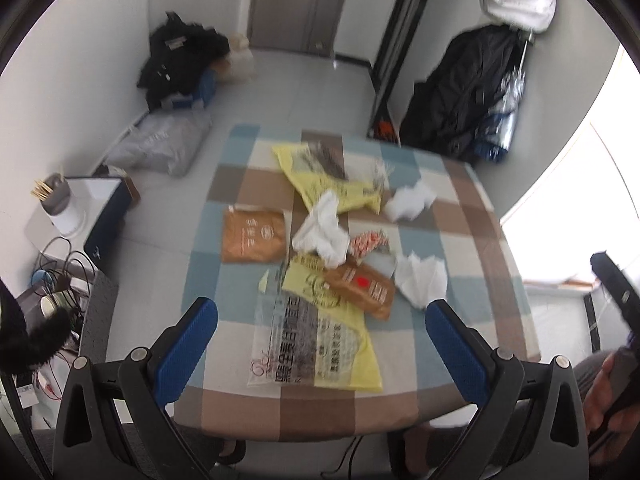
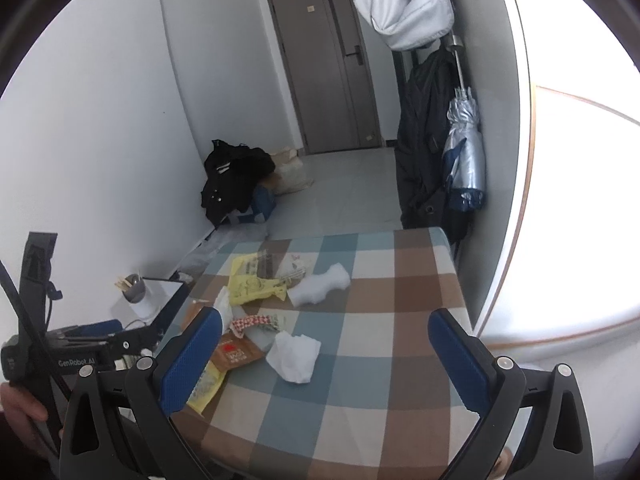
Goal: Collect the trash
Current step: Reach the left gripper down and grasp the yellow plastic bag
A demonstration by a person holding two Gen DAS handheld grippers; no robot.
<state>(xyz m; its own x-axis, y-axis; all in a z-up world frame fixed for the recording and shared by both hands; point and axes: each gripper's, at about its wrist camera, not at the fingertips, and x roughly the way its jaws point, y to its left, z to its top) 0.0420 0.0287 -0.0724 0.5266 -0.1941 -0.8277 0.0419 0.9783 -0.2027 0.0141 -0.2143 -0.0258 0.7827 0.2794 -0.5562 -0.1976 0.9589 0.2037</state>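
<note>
Yellow wrappers (image 1: 328,192) and white tissues (image 2: 294,356) litter the checked worktop (image 1: 460,216); left gripper (image 1: 322,320) and right gripper (image 2: 326,336) both gape, empty.

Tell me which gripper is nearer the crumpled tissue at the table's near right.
Right. The right gripper frames the crumpled tissue just ahead; the left gripper hovers over the yellow bag, tissue off to its right.

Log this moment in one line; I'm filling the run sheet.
left gripper: open, empty | right gripper: open, empty | crumpled white tissues, wrappers: on checked tablecloth
</note>
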